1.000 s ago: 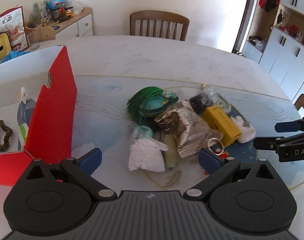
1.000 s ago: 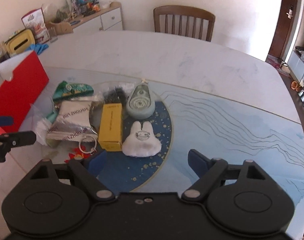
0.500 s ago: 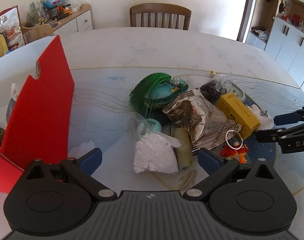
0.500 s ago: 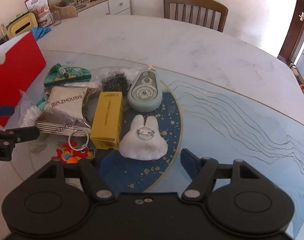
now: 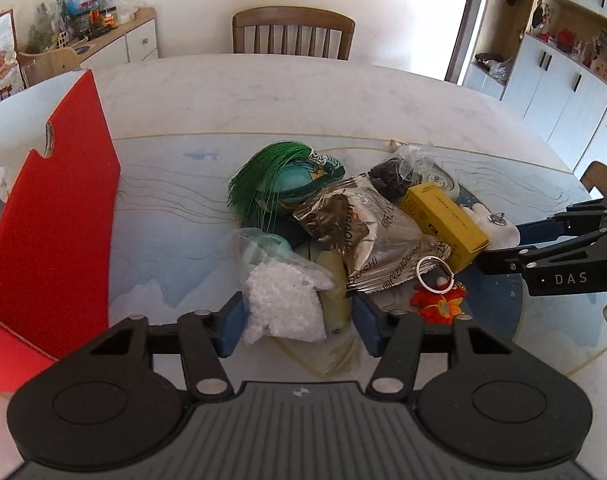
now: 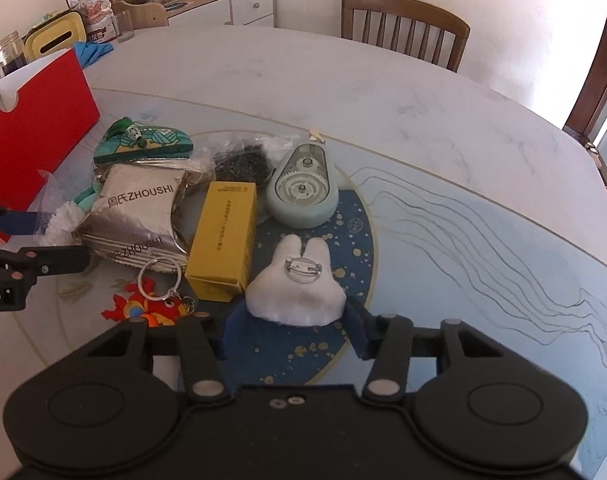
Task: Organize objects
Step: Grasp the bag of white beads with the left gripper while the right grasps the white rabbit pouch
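My left gripper (image 5: 299, 320) is closing on a clear bag of white granules (image 5: 281, 304) and an olive tube (image 5: 335, 292). Its pads touch them on both sides at the near edge of the pile. My right gripper (image 6: 295, 326) is closing on a white rabbit brooch (image 6: 295, 288), with its pads against the rabbit's flanks. The pile also holds a silver foil packet (image 5: 367, 236), a yellow box (image 6: 223, 236), a green tasselled pouch (image 5: 287, 180), a red fish keyring (image 6: 151, 304) and a grey-green tape dispenser (image 6: 303, 192).
An open red box (image 5: 51, 232) stands at the left of the marble table (image 5: 263, 92). A wooden chair (image 6: 403, 28) is at the far side. A sideboard (image 6: 223, 4) with clutter stands at the back left, and white cabinets (image 5: 563, 80) stand on the right.
Both grippers have narrowed from wide open. The left now hugs the white bag and tube. The right moved down and forward and closed in on the rabbit brooch.
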Motion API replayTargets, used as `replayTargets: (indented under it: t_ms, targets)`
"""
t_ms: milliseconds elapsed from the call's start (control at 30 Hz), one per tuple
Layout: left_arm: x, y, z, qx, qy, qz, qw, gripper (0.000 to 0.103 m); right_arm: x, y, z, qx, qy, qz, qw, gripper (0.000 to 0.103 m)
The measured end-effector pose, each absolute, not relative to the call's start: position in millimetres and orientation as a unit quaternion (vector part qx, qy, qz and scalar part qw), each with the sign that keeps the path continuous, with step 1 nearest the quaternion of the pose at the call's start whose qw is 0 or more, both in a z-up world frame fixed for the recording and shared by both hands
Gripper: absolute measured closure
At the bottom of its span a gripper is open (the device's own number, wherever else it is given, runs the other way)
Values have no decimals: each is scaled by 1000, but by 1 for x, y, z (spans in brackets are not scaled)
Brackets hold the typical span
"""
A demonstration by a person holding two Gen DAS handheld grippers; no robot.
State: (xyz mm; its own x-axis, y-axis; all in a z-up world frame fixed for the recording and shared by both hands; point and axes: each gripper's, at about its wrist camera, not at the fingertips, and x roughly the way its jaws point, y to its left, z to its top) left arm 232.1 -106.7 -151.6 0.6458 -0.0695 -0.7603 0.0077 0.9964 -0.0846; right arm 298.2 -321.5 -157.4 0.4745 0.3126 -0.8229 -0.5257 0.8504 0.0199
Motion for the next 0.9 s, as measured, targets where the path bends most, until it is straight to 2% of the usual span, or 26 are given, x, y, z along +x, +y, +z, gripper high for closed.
replayTargets:
  t_ms: [200,300,333,633,900]
  targets:
    - [227,-101,-146,-50,417,-19,907,57,292,-325,-153,-122,440,244,855,54]
    - [222,-97,-142,-53,416,-16,908,66,287,-327,-150,-116,442,243,856,54]
    - [220,-95,-141,-58,414,-18,908,72,285,-328,-149,-115,441,243,856,54]
    - [211,-87,-136,-64,417,-24,906,76,261,-330,-135,-109,434,247,859,55]
    - [194,-81,-110,-83,407,-39,909,76,235,-315,-98,-109,414,271,862,56]
